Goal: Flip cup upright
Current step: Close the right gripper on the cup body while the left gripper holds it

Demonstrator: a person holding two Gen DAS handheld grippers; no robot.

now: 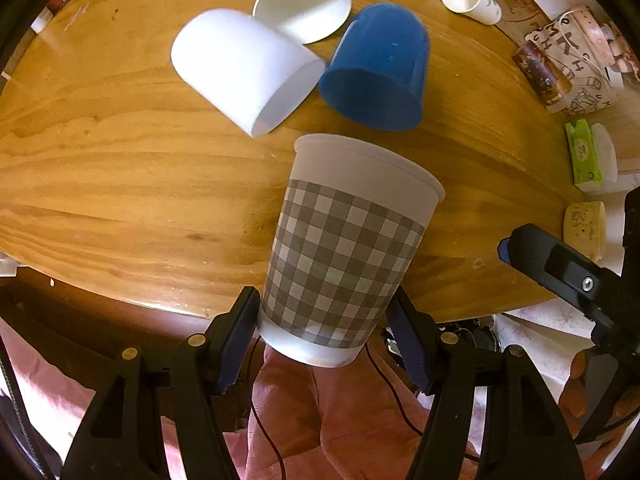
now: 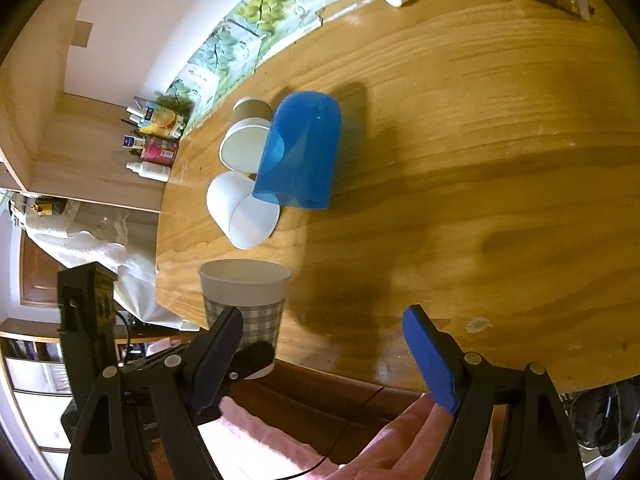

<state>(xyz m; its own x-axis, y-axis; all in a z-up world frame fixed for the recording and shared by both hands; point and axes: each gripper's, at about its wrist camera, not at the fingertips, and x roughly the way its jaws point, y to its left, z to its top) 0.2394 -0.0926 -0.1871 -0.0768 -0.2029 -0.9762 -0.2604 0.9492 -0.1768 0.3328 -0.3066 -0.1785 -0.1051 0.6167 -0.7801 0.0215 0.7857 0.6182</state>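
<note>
The white cup [image 1: 244, 68] is motion-blurred. The brown-sleeved paper cup [image 1: 300, 4] is cut off by the left wrist frame's top edge. The left gripper [image 1: 322, 320] hides the checkered cup's [image 1: 344, 248] lower sides. Print on the green packet [image 1: 582, 152] is unreadable.

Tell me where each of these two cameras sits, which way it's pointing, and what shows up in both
Left wrist: on the left gripper, facing across the wooden table; fingers clamp the checked cup; pink-clad lap below.
Right wrist: on the right gripper, open, facing along the table toward the wall; a hand shows below.
Shared: checked cup, blue cup, white cup, the table.
</note>
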